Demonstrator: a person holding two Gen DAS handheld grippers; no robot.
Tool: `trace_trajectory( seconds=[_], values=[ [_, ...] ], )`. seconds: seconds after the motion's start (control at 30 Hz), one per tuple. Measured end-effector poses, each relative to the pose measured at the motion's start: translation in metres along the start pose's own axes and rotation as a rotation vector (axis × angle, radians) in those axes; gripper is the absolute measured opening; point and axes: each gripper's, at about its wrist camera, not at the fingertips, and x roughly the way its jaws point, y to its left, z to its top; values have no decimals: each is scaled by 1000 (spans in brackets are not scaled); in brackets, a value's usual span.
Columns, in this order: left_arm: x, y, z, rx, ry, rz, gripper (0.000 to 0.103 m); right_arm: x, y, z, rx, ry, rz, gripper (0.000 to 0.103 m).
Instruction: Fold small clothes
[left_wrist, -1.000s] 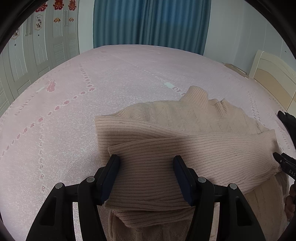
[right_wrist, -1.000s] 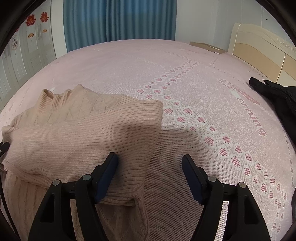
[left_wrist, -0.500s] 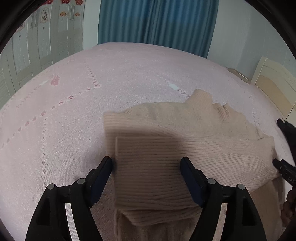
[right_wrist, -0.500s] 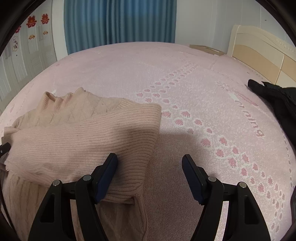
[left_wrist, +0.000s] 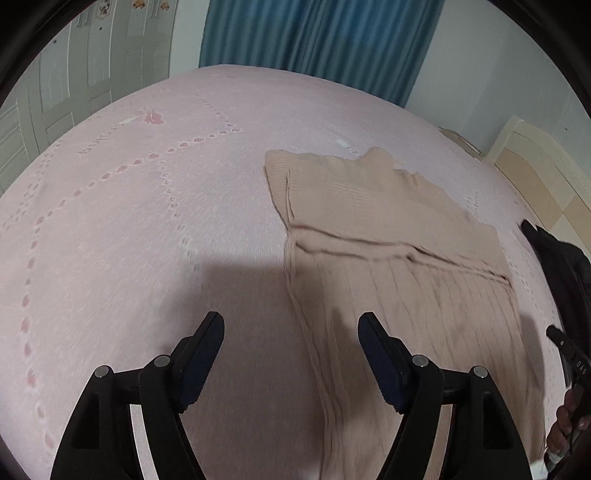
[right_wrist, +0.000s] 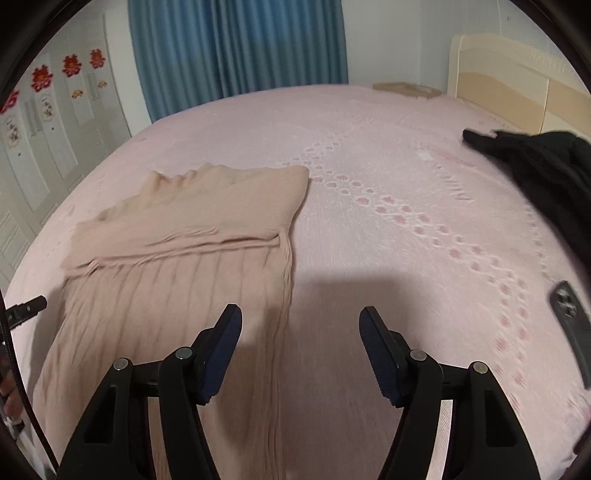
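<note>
A beige knit sweater (left_wrist: 388, 229) lies flat on the pink bedspread (left_wrist: 147, 229), with its sleeves folded across the chest and the ribbed lower body stretching toward me. My left gripper (left_wrist: 290, 319) hovers open above the sweater's left edge, gripping nothing. In the right wrist view the sweater (right_wrist: 207, 221) sits left of centre. My right gripper (right_wrist: 301, 312) hangs over the sweater's right edge; its jaws are closing a little with no cloth pinched between them. Each gripper's tip shows at the edge of the other's view.
A black garment (right_wrist: 535, 166) lies at the right near the cream headboard (right_wrist: 517, 85). A dark phone (right_wrist: 570, 317) rests on the bedspread at the right edge. Blue curtains (right_wrist: 240, 48) and white wardrobe doors (left_wrist: 74, 85) stand behind the bed.
Both grippers have pulled back and risen from the sweater. The left one has let go of the sleeve, which now lies folded across the chest. The whole lower body has come into view.
</note>
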Motion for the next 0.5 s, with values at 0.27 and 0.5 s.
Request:
trace_trajectory(
  seconds=[0.27, 0.5],
  values=[
    [-54, -15, -62, 93, -41, -77, 72, -79, 0, -46, 30, -128, 33, 66],
    [-63, 4, -94, -42, 46, -192, 66, -89, 5, -88, 23, -62, 63, 60]
  ],
)
